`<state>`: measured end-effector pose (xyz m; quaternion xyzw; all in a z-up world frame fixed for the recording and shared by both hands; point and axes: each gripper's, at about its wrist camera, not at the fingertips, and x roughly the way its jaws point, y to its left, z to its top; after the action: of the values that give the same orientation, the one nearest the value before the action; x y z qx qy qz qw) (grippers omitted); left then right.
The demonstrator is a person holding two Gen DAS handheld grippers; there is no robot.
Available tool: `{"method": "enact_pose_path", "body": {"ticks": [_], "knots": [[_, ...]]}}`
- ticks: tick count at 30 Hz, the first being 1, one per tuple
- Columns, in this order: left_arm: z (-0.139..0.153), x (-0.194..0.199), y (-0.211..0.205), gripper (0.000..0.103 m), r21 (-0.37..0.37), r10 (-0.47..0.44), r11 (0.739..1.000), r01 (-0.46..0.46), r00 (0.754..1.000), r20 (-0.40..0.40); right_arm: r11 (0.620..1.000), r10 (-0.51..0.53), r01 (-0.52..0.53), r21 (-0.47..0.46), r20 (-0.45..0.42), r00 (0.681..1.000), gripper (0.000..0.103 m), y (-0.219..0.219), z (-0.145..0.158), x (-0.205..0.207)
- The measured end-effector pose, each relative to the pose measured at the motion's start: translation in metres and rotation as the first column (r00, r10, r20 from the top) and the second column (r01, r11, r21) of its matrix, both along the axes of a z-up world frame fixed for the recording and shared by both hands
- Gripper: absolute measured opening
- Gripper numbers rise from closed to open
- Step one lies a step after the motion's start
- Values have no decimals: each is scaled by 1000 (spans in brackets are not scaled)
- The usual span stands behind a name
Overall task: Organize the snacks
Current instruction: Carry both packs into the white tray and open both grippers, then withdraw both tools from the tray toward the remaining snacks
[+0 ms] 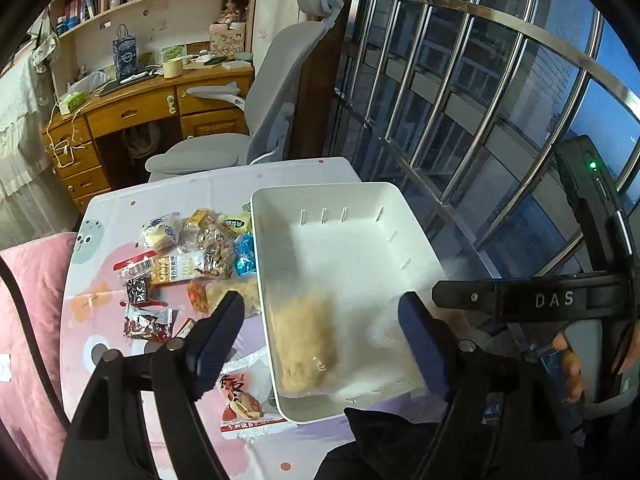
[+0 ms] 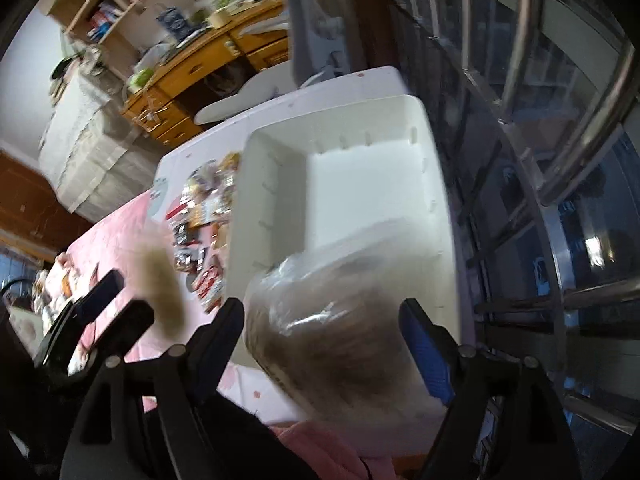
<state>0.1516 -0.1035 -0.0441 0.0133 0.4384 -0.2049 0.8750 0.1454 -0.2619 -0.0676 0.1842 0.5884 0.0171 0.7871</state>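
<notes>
On the table, along its window-side edge, a white bin stands open-topped, placed there, I judge, so that snacks can be swept in from the pile just beside its left wall. That pile of small packets lies loose on the flowered cover, between the bin and the table's left edge; a red-printed packet rests at the bin's near-left corner, touching its wall.

The left gripper hangs over the bin's near end with its jaws spread and nothing pressed between the pads; a pale, crumbly bread packet, blurred, lies in the bin beneath it, seemingly just dropped.

The right gripper points steeply down at the same near end. A clear bag of darker bread sits between its 2 fingers, but the blur hides whether the blue pads touch it; the jaws stand wide, so it looks let go rather than clamped.

Both bulky bags go in first, leaving the far half of the bin bare for the small packets not yet moved.
</notes>
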Motion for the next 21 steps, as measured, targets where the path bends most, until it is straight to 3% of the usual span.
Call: {"method": "enact_pose_path", "body": {"ticks": [11, 21], "knots": [[-5, -7, 6, 83, 50, 21, 999, -21, 1000, -16, 998, -40, 42, 36, -58, 997, 81, -4, -18, -10], [-18, -23, 43, 83, 61, 44, 997, -39, 997, -68, 995, -76, 82, 59, -101, 992, 81, 21, -33, -29]]}}
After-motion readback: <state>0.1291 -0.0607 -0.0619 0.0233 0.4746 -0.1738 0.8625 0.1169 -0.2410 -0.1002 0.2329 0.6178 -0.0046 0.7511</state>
